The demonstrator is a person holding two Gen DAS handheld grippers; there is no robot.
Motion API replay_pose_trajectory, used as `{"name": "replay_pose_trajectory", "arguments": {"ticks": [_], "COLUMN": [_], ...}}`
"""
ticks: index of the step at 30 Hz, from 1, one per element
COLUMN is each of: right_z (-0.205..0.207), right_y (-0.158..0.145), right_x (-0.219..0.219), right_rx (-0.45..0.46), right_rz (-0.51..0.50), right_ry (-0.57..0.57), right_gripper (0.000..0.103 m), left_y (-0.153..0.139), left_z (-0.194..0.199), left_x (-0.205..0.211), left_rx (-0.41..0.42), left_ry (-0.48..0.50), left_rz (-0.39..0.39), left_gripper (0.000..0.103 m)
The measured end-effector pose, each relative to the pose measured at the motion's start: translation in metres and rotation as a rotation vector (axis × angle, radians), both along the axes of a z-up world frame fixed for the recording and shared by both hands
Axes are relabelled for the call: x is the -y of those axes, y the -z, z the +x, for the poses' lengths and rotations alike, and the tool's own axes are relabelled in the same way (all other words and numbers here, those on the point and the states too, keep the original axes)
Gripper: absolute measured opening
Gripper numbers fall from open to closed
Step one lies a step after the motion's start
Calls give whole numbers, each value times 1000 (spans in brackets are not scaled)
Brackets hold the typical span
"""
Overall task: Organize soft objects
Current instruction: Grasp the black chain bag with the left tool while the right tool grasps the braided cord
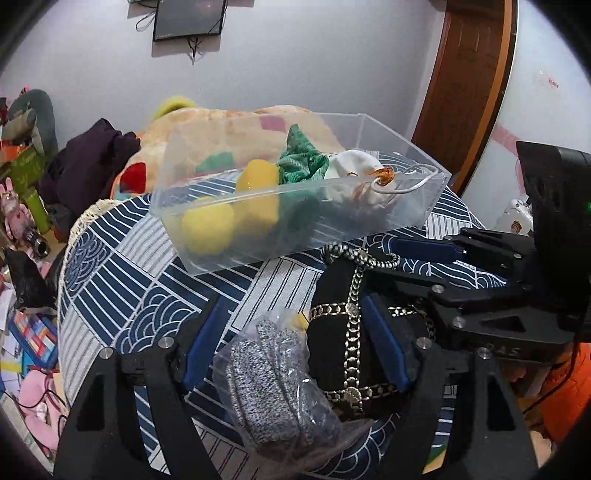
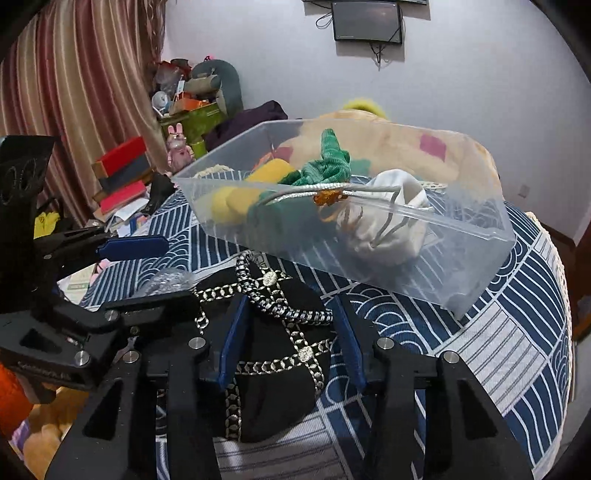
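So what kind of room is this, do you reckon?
Probably a lived-in bedroom or family room: a wall-mounted screen, striped curtains, and stuffed toys heaped among boxes and clothes beside the patterned cloth.

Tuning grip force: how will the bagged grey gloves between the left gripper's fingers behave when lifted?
The bagged grey gloves will probably be floppy: knit fabric in loose, crinkled clear film, so the ends should sag. The glossy plastic looks slippery, so the left gripper, open around it, may slide on the film. Likely light; they should compress rather than break.
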State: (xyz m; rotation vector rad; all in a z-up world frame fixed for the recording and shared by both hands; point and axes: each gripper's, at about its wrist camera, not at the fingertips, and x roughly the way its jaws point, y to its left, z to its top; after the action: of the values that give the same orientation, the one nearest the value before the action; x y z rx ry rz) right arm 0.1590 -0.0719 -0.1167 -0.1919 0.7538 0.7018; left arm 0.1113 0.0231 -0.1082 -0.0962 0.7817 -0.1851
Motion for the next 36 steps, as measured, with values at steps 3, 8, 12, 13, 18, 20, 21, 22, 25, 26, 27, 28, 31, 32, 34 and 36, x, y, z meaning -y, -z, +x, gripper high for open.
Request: {"name": "replay_pose_trajectory", "arguments": {"ticks": [3,8,12,13,18,20,21,22,25,26,27,28,31,32,34,36], "right_z": [0,-2,-7,-9,-20,-26,-27,-27,-22,-19,-16,-14,-13,-12,-12,-10], "right_y": [-2,-6,-7,-8,-16,-19,-19,-19,-18,-17,-17,-17,-15,-14,-14,-13], "right_x": [5,26,38,42,63,69,70,70,61,55,50,43,32,31,30,29], "right_rx": [11,21,25,29,68,82,79,72,31,21,19,29,32,23,21,19], "right_rz": [13,63,75,77,86,85,86,81,72,73,71,55,42,51,60,55], "right_ry": [18,67,97,106,145,155,150,139,119,108,96,85,78,77,82,88], "right_gripper": [9,7,7,7,7,7,7,7,9,15,22,24,27,27,27,27], "left_y": [-1,-5,-3,-2,6,6,5,4,0,-2,-4,-6,-14,-17,-26,-34], "left_z": [2,10,21,25,34,32,30,28,21,18,15,12,2,-1,-7,-12], "left_x": [1,11,25,28,38,37,34,33,30,29,29,29,21,18,8,-1], "left_rx": [1,10,5,-2,-27,-23,-19,-13,5,13,19,26,56,65,93,118], "left_ry": [6,37,74,85,107,97,93,91,85,86,86,82,68,62,43,24], "left_rz": [-8,-26,-28,-30,-30,-31,-44,-55,-51,-46,-39,-31,-35,-38,-53,-69], "left_gripper": [75,75,69,61,40,29,26,24,20,20,19,18,18,17,17,17]}}
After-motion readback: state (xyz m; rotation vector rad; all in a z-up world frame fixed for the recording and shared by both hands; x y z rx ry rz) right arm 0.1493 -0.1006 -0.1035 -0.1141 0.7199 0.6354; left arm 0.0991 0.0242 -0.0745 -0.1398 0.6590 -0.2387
